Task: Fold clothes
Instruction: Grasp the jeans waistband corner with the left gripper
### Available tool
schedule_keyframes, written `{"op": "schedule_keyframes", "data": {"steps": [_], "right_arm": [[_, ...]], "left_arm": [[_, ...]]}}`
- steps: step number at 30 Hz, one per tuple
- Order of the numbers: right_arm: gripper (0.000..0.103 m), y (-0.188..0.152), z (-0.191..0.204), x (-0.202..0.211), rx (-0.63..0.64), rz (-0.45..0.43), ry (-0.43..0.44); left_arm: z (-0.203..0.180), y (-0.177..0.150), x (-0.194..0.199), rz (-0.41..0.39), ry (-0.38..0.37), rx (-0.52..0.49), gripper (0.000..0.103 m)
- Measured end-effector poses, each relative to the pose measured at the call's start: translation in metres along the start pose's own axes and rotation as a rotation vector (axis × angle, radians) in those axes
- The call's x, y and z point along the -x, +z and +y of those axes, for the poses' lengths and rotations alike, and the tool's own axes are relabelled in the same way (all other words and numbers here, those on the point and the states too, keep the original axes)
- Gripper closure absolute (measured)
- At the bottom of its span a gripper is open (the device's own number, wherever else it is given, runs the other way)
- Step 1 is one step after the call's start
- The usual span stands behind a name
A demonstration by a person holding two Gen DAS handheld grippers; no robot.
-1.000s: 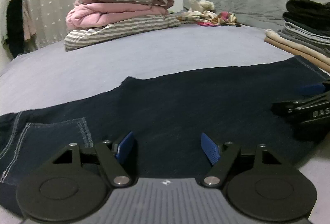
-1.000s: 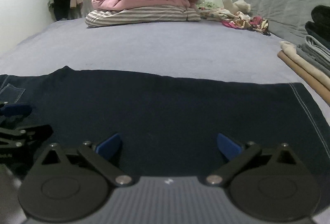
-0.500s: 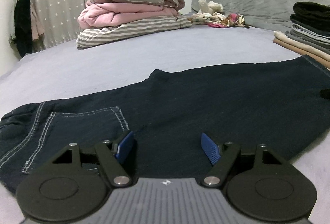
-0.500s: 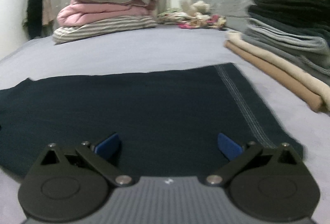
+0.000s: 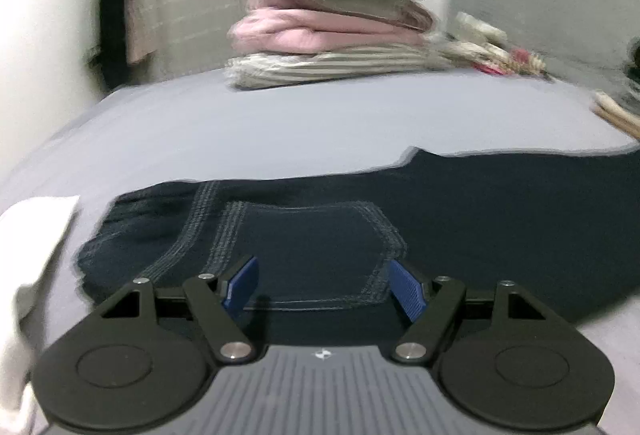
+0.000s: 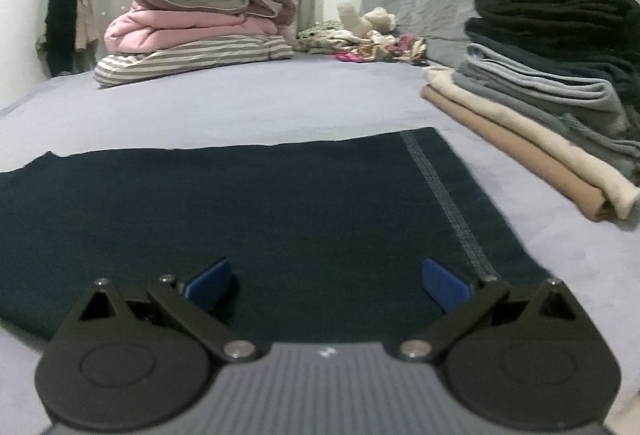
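Your left gripper (image 5: pixel 323 285) hangs with its blue pads spread wide, holding nothing, just over the back pocket (image 5: pixel 316 255) of the dark jeans (image 5: pixel 480 231); that view is blurred. Your right gripper (image 6: pixel 327 285) is likewise spread and empty above the hem end of the same jeans (image 6: pixel 248 211), which lie flat across the grey bed (image 6: pixel 248 103). Right of the hem sits a stack of folded clothes (image 6: pixel 552 91), apart from the jeans. Farther back, a pile of pillows and blankets (image 6: pixel 208 7) rises. A white cloth (image 5: pixel 36 231) shows at the left view's edge.
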State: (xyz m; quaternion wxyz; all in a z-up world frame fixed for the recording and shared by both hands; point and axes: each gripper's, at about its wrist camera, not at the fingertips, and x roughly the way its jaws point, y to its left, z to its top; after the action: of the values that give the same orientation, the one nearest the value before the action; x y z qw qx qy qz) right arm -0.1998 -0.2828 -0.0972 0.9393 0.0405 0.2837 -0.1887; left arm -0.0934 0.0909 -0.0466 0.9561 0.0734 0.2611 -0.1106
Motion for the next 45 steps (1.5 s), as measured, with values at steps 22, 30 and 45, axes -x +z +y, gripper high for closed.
{"op": "schedule_keyframes", "data": {"steps": [22,30,45], "right_arm": [[0.001,0.006,0.068,-0.004,0.083,-0.010,0.112],[0.001,-0.001,0.086,0.008,0.159,-0.043,0.227],[0.001,-0.010,0.136,0.029,0.323,-0.080,0.455]], "left_arm": [[0.108,-0.004,-0.021,-0.055,0.228,0.510,0.052],[0.117,-0.009,-0.037,-0.014,0.242,0.582,0.062],[0.120,-0.007,-0.033,-0.074,0.292,0.551,0.085]]}}
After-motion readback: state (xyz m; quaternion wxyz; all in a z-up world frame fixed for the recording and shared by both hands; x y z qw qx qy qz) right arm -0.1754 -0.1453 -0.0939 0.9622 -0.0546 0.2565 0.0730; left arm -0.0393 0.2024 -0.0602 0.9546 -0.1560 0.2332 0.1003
